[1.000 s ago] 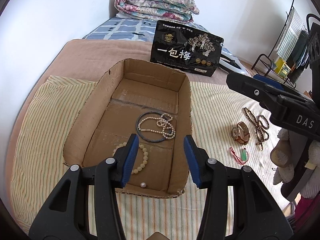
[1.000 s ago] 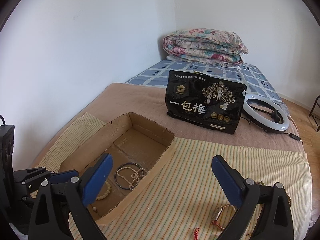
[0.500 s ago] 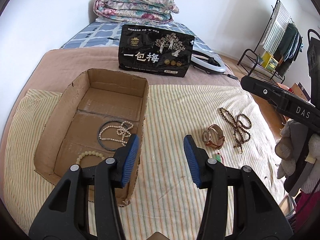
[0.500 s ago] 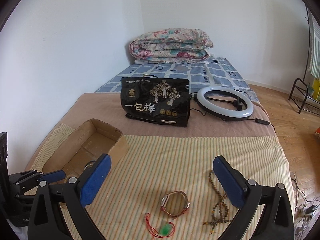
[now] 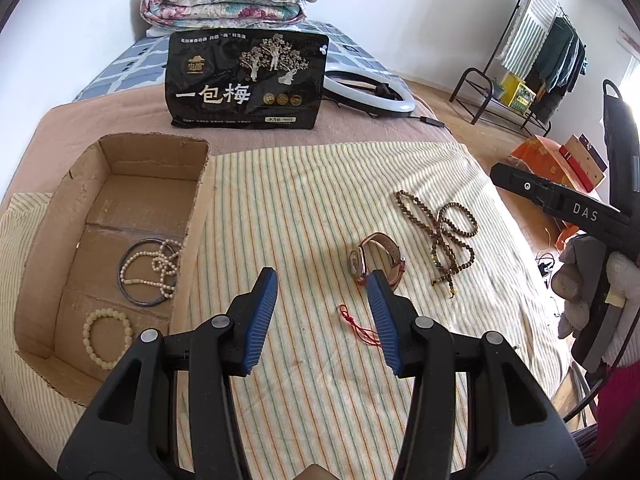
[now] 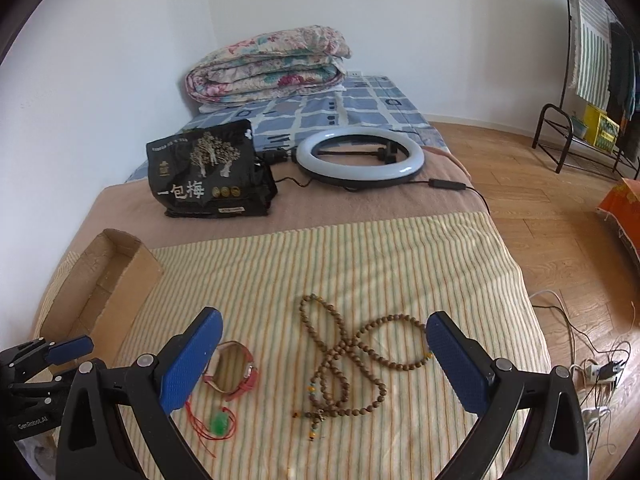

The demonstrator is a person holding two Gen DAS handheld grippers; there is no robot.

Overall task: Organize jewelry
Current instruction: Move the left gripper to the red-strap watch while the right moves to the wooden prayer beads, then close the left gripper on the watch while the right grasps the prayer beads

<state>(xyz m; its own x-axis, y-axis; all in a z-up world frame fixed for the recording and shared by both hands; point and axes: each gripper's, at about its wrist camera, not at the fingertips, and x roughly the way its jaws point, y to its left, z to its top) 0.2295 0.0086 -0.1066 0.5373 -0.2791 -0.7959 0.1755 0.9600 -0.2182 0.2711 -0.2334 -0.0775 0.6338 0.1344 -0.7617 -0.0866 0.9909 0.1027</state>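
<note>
A shallow cardboard box (image 5: 52, 232) on the striped cloth holds a dark bangle (image 5: 138, 298), a pearl string (image 5: 160, 266) and a cream bead bracelet (image 5: 106, 336). On the cloth right of it lie a pink-strap watch (image 5: 378, 258), a long brown bead string (image 5: 444, 232) and a red cord (image 5: 358, 326). My left gripper (image 5: 322, 316) is open and empty above the red cord. My right gripper (image 6: 320, 364) is open wide and empty over the bead string (image 6: 348, 364), with the watch (image 6: 232, 372) and the red cord's green pendant (image 6: 218, 424) at its left.
A black snack bag (image 5: 244, 80) stands behind the box, beside a ring light (image 6: 360, 156) with its cable. A folded floral quilt (image 6: 268, 66) lies at the bed's far end. The bed edge and wooden floor with cables (image 6: 592, 368) are on the right. A clothes rack (image 5: 532, 60) stands far right.
Both grippers have swung right, from over the box to over the loose jewelry on the cloth. Both stay open and empty. The jewelry has not moved.
</note>
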